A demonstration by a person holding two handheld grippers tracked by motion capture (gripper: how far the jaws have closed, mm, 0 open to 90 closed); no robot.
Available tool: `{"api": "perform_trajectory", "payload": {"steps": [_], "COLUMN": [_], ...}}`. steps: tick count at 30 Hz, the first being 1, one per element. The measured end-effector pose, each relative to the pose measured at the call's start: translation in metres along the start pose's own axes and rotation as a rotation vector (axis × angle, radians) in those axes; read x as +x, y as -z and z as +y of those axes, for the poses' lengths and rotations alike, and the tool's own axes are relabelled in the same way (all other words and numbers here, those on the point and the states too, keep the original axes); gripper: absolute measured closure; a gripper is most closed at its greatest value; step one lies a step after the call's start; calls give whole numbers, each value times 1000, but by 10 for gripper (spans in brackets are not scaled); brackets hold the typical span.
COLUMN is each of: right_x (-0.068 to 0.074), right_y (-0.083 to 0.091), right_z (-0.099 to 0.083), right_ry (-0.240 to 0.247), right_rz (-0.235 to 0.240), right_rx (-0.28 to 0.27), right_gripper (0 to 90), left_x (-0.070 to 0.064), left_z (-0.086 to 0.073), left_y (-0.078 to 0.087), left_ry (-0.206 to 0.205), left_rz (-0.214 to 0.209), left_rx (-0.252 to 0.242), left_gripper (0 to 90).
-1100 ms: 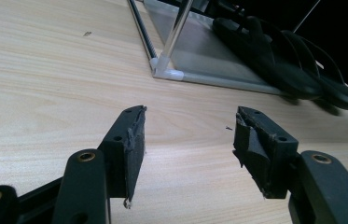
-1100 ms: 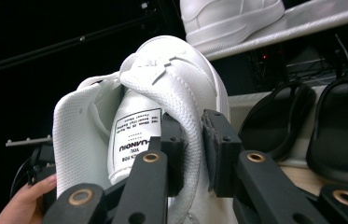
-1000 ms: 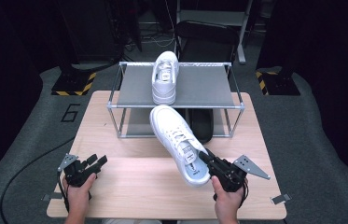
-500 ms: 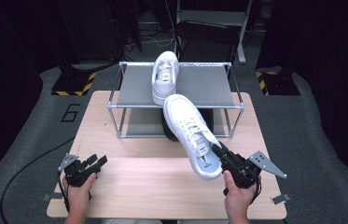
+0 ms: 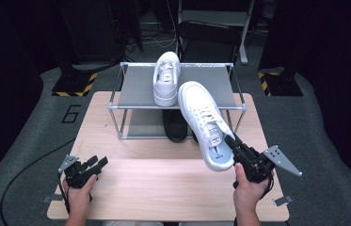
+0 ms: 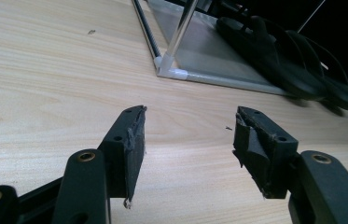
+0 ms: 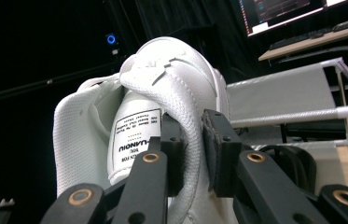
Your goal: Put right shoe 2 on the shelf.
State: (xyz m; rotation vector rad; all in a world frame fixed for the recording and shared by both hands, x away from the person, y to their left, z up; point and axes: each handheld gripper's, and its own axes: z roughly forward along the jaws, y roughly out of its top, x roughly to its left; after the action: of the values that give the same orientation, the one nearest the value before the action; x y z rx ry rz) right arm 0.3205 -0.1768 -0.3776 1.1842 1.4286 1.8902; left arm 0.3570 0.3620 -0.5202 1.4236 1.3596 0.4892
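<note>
A white sneaker point(image 5: 205, 123) hangs in the air, toe toward the metal rack point(image 5: 138, 89), heel low. My right gripper point(image 5: 237, 147) is shut on its heel collar; in the right gripper view the white sneaker point(image 7: 162, 102) has its padded rim pinched between the jaws of my right gripper point(image 7: 192, 144). A second white sneaker point(image 5: 166, 77) stands on the rack's top shelf. My left gripper point(image 5: 99, 163) rests open on the wooden table point(image 5: 131, 188) at the front left. In the left gripper view my left gripper point(image 6: 188, 140) holds nothing.
Black sandals point(image 5: 177, 126) lie on the rack's lower shelf, also seen as black sandals point(image 6: 293, 65) from the left gripper. The rack's corner post point(image 6: 171, 70) stands ahead of the left gripper. A black chair point(image 5: 211, 35) stands behind the table.
My right gripper has lifted the white sneaker off the table and carried it up and right toward the rack's top shelf. The left gripper has stayed put.
</note>
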Motion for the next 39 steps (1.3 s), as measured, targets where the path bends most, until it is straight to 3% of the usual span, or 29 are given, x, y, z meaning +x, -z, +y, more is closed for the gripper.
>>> {"api": "perform_trajectory", "payload": {"steps": [9,24,39], "right_x": [-4,-15,-24], "right_y": [-14,-61,-105], "right_z": [18,38,61], "right_ry": [8,20,21], "right_rz": [-26,-109,-142], "right_rx": [-19,-18,3], "right_gripper": [787,787,786], "left_x": [0,0,3], "left_z": [0,-1,-1], "left_y": [0,1,2], "left_ry": [4,9,21], "left_rz": [-3,-1,-2], "left_rx": [-2,-3,4], "left_gripper": [435,435,435]}}
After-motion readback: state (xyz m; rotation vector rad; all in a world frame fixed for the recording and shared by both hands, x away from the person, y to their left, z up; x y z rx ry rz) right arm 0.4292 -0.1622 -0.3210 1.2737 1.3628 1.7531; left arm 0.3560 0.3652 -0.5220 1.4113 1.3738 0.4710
